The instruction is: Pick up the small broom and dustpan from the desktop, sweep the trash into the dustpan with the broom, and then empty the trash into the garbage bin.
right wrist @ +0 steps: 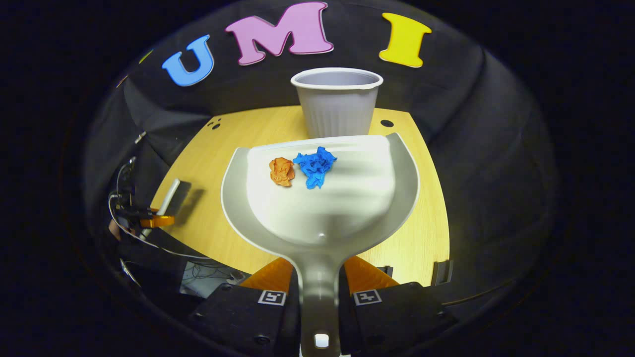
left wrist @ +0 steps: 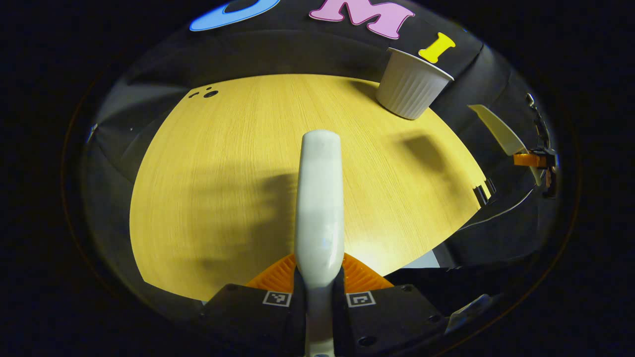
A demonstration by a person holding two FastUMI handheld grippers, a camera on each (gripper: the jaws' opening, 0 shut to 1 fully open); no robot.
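My left gripper [left wrist: 320,271] is shut on the white broom [left wrist: 319,198], which points forward above the wooden table [left wrist: 208,173]. In the right gripper view, my right gripper [right wrist: 317,278] is shut on the handle of the pale grey dustpan [right wrist: 322,208], held above the table [right wrist: 198,163]. An orange paper ball [right wrist: 282,171] and a blue paper ball [right wrist: 314,167] lie in the pan near its front lip. The white ribbed bin [right wrist: 337,104] stands just beyond the lip. The left gripper [right wrist: 156,220] with the broom [right wrist: 168,197] shows far left. The left gripper view shows the bin [left wrist: 412,84] at upper right.
The dustpan's edge [left wrist: 498,130] and the right gripper [left wrist: 533,159] hang past the table's right edge in the left gripper view. Small dark holes [left wrist: 208,93] mark the table's far left corner. Cables [right wrist: 149,243] trail below the table's left edge.
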